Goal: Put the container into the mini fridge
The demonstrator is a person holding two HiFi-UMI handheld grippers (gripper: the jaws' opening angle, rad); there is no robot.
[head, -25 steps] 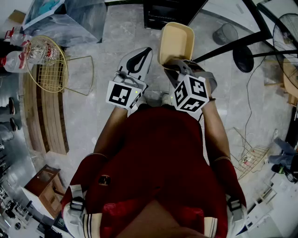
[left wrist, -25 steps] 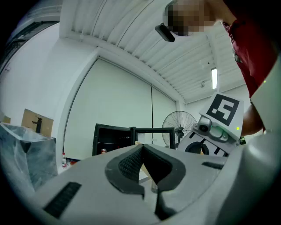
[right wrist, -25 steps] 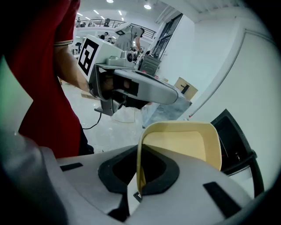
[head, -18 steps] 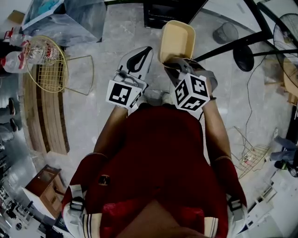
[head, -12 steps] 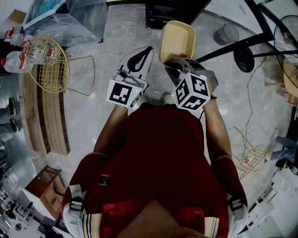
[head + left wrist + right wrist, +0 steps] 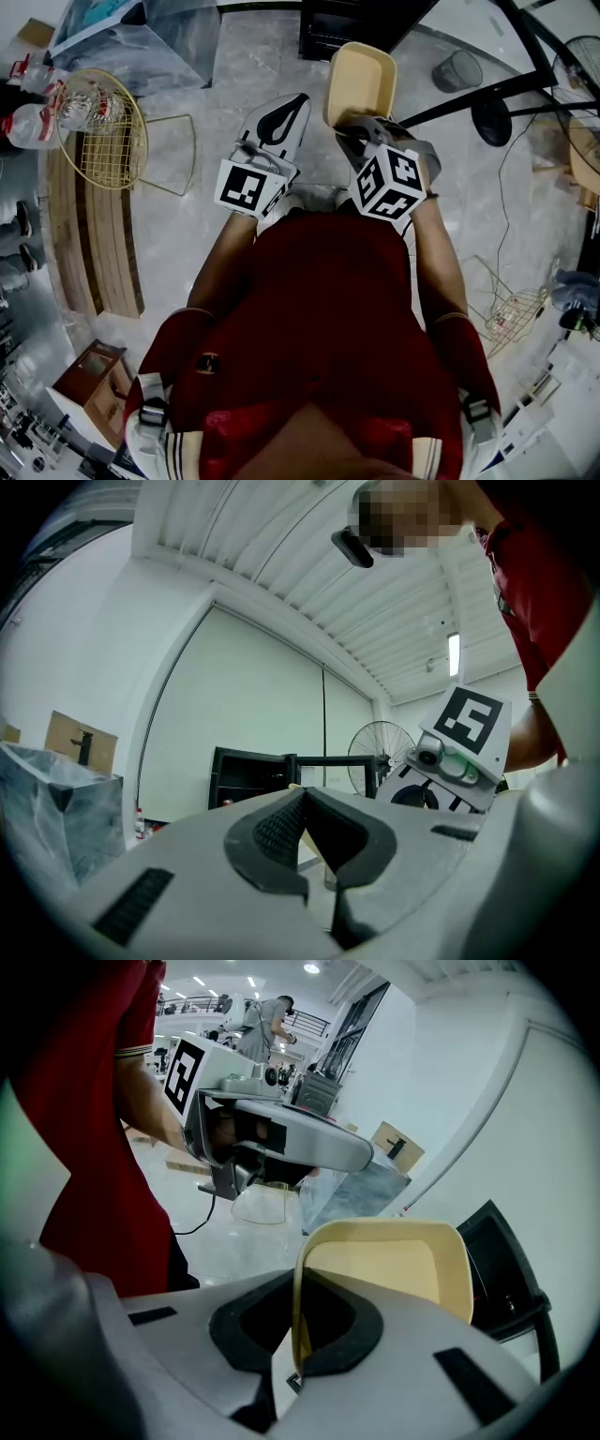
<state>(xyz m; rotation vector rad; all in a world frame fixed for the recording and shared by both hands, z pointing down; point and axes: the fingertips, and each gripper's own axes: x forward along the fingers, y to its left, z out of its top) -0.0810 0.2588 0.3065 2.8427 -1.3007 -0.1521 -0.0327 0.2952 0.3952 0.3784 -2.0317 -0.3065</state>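
**Operator:** What is my right tool doing?

**Spotter:** Your right gripper is clamping the near wall of the pale yellow plastic container. One pad is pressing on the inside of the wall and the other on the outside, so the jaws are gripping it fully. The gripper is pointing forward and down, and the container is sticking out beyond the jaws with its open side facing up toward you.

**Operator:** And the left one?

**Spotter:** Your left gripper is pointing level with its jaws closed tip to tip, and nothing is sitting between them. It is hanging just beside the right gripper, on your left, apart from the container.

**Operator:** Where is the container sitting against the fridge?

**Spotter:** You are carrying it in the air above the pale marble floor, in front of the black mini fridge. The fridge is standing open toward you, and the container is outside it. Seen from your head, the container's far end is reaching close to the fridge's dark front. A round wire basket is lying well off to your left, and a standing fan is showing to the right of the fridge.
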